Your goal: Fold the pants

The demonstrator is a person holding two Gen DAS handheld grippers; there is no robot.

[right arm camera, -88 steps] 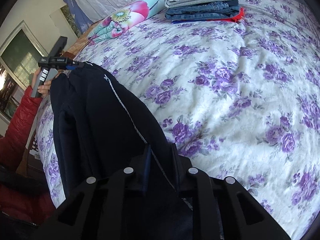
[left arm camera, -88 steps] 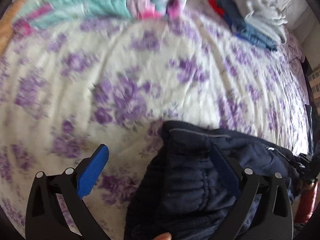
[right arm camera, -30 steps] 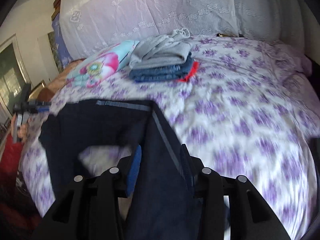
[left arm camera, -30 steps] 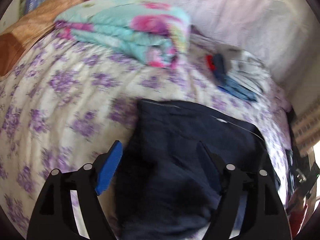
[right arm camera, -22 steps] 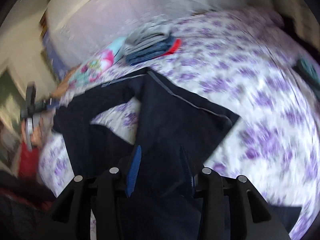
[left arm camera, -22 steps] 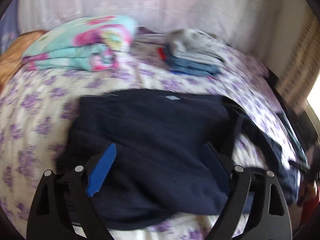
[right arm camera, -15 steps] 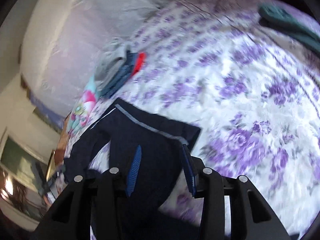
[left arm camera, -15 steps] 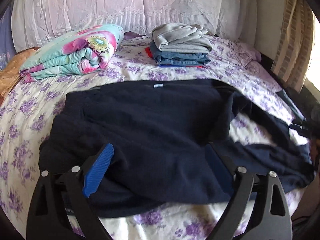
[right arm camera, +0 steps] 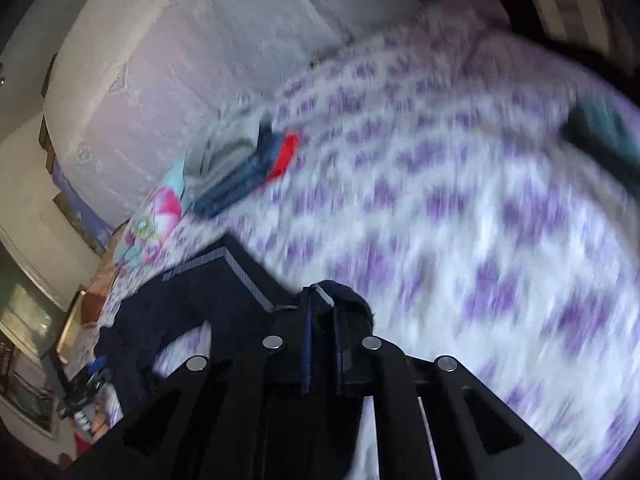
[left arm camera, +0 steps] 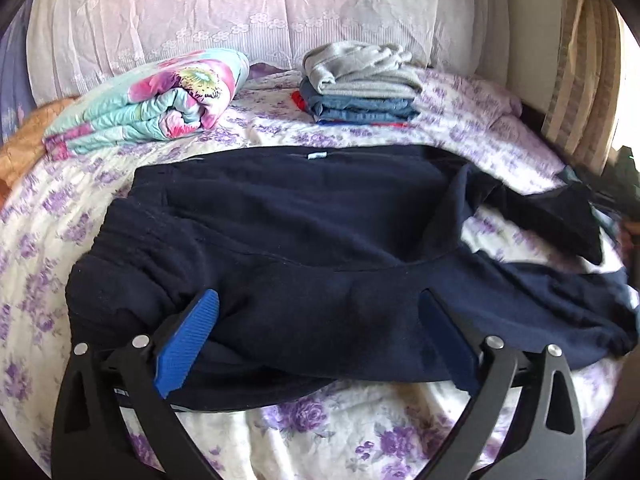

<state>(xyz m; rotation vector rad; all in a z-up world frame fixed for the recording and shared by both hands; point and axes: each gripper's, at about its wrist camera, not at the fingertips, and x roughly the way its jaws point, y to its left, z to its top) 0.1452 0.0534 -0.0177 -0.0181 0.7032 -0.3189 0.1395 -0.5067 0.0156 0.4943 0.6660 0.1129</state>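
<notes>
Dark navy pants [left arm camera: 304, 240] lie spread across the floral bed sheet [left arm camera: 320, 440], waistband at the left, one leg trailing off to the right. My left gripper [left arm camera: 316, 332] hovers over their near edge. Its jaws are opening wide, and the cloth lies under the blue pads [left arm camera: 186, 344] without being pinched. In the blurred right wrist view, my right gripper [right arm camera: 322, 304] is shut on a bunched fold of the pants [right arm camera: 192, 292] at the leg end. The rest of that leg trails back to the left.
A rolled floral quilt [left arm camera: 152, 104] and a stack of folded clothes [left arm camera: 360, 88] sit at the far side of the bed, before a lace-covered headboard [left arm camera: 280, 8]. A teal garment [right arm camera: 600, 132] lies at the right edge of the bed.
The pants went from hanging between the grippers to lying on the bed. The left gripper let go and widened. The right gripper closed on the leg end and swung right.
</notes>
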